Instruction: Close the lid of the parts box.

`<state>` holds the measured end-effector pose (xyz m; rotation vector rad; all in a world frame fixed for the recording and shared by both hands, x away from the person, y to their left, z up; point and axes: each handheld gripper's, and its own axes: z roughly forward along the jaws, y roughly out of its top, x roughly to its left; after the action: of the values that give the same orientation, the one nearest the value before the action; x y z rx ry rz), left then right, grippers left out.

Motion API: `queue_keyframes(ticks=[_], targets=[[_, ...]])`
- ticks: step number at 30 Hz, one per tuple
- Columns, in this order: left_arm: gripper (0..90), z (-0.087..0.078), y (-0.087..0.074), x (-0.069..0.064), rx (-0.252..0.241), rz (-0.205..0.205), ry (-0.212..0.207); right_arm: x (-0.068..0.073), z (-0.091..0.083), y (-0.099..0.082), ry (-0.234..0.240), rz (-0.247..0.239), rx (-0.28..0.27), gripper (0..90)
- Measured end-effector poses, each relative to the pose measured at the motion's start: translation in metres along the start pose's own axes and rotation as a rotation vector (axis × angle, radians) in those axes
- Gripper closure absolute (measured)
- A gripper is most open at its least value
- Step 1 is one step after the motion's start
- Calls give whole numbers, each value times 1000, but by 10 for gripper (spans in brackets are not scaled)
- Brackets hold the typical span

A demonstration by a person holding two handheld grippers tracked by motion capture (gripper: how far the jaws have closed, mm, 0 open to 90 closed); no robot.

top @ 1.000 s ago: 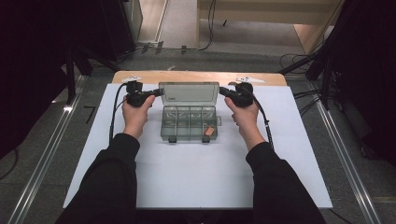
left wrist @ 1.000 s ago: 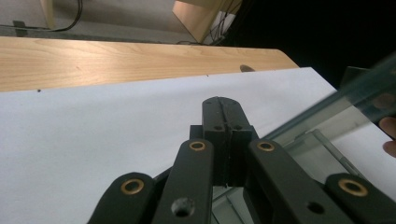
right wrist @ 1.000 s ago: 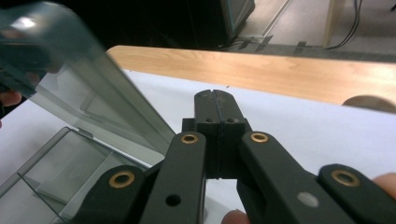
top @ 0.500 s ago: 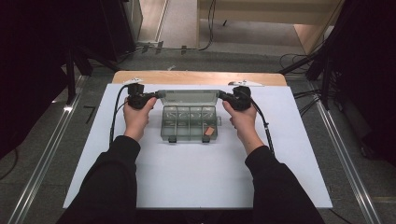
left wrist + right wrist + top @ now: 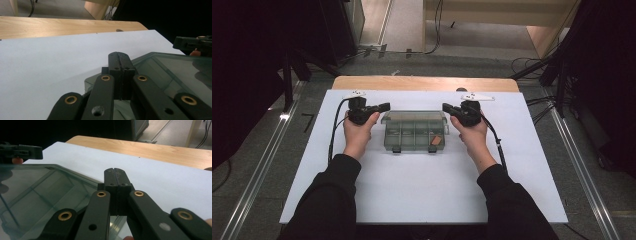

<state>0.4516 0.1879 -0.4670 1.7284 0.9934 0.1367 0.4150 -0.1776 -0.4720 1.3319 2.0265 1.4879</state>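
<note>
A clear plastic compartment box (image 5: pixel 414 142) lies on the white table top, with a small orange piece (image 5: pixel 437 141) in its right front compartment. Its clear lid (image 5: pixel 414 117) leans low over the box. My left gripper (image 5: pixel 387 106) is shut with nothing between its jaws, and its tip is at the lid's far left corner. My right gripper (image 5: pixel 444 106) is shut the same way at the far right corner. In the left gripper view the shut jaws of my left gripper (image 5: pixel 119 53) lie over the lid (image 5: pixel 180 72). In the right gripper view my right gripper (image 5: pixel 115 170) lies over the lid (image 5: pixel 37 187).
The white sheet (image 5: pixel 422 195) covers the table. A bare wooden strip (image 5: pixel 422 83) runs along its far edge. Metal rails (image 5: pixel 259 175) run along the floor on both sides, and cables lie on the floor beyond the table.
The lid has swung down from nearly upright to low over the box. Both grippers have come nearer the person and slightly lower along with it, still shut.
</note>
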Motion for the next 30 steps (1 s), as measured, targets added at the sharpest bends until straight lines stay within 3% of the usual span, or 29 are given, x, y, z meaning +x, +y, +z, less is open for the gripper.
queue_keyframes(ticks=[5, 10, 16, 30], targets=[[900, -5, -7, -6, -14, -2, -10, 6, -5, -7, 3, -22, 0, 881], [900, -10, -13, -13, -21, 33, -4, 10, -10, -13, -1, -52, 2, 881], [900, -14, -21, -20, -25, 38, -4, 16, -16, -21, -1, -75, 1, 881], [900, -27, -39, -33, -36, 69, -3, 28, -28, -35, 19, -104, -4, 881]])
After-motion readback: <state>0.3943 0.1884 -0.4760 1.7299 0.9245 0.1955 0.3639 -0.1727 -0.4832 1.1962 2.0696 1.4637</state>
